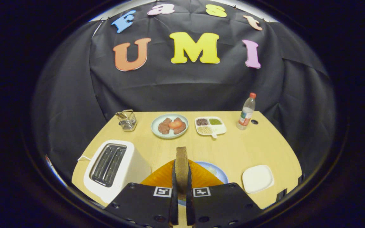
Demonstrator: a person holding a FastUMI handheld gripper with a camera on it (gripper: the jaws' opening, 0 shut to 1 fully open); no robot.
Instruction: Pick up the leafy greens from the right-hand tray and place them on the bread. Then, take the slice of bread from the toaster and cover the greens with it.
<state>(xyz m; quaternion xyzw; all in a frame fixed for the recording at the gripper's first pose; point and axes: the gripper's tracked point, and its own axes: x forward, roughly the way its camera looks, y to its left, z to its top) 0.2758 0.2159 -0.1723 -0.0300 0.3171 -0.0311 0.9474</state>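
Observation:
My gripper is shut on a slice of brown bread, held upright and edge-on between the two fingers. It hangs above a blue plate on the wooden table; a pale patch of food shows on that plate, mostly hidden behind the fingers and the slice. The white toaster stands to the left of the fingers with both slots showing dark. To the right of the fingers lies a white square tray, with nothing on it.
Beyond the slice, at the back of the table, stand a wire holder, a pale plate with meat patties and tomato, a divided dish of grains and a plastic bottle.

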